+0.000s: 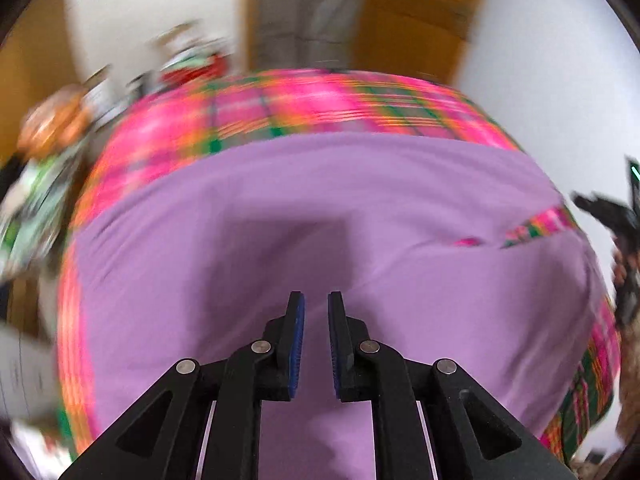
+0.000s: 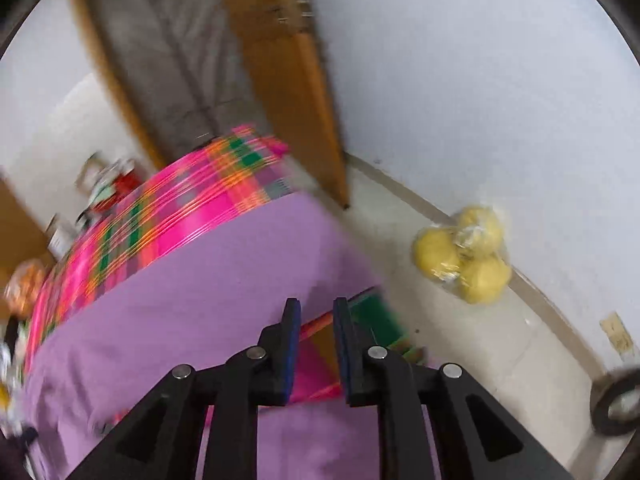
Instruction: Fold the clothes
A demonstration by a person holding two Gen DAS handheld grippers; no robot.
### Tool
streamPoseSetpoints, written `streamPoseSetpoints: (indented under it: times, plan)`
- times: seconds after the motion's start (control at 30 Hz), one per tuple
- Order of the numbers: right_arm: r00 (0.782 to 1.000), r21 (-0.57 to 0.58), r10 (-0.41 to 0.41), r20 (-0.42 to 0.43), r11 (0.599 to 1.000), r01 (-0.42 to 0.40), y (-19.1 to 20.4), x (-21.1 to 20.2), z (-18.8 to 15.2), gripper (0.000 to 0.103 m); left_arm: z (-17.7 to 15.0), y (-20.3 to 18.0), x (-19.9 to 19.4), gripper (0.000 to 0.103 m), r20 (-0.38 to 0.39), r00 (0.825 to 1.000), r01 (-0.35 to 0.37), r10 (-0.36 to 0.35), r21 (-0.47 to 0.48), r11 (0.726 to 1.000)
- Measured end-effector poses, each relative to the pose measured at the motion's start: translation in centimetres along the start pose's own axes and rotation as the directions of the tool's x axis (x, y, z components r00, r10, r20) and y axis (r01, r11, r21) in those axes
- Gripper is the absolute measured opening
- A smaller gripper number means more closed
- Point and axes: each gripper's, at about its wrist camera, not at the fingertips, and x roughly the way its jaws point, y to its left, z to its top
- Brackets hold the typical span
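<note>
I am hovering both the left gripper (image 1: 316, 312) and right gripper (image 2: 316, 316), jaws slightly apart and empty, over the purple garment (image 1: 320, 208) lying on the plaid cloth (image 1: 320, 100) toward twelve o'clock, aiming to grab an edge squarely.

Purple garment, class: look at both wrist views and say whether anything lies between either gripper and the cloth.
Nothing visible does. The left gripper hangs over bare purple garment, nothing between its fingers. The right gripper sits at the cloth's right edge over the plaid cover, also holding nothing.
</note>
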Motion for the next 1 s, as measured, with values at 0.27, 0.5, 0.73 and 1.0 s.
streamPoseSetpoints:
  times: [0.27,0.5,0.73,1.0]
  plan:
    - [0.95,-0.305,0.274,-0.15,0.901,-0.308,9.9,-2.7,-7.4,0.022,-8.1,9.5,-3.4,0.013,-0.021,0.997,-0.074,0.071,-0.333,0.94]
    - [0.844,-0.478,0.415,-0.339,0.697,-0.535,16.4,-5.8,-14.5,0.03,-11.3,11.2,-5.7,0.021,0.014,0.999,-0.037,0.048,-0.43,0.902]
    - [0.781,-0.605,0.432,-0.45,0.496,-0.623,20.2,-8.8,-20.8,0.036,-13.6,11.9,-6.7,0.025,0.028,0.999,0.032,-0.02,-0.512,0.858]
    - [0.758,-0.646,0.411,-0.506,0.402,-0.649,21.5,-9.9,-24.1,0.039,-16.8,12.5,-8.9,0.03,0.102,0.988,0.151,-0.112,-0.632,0.76]
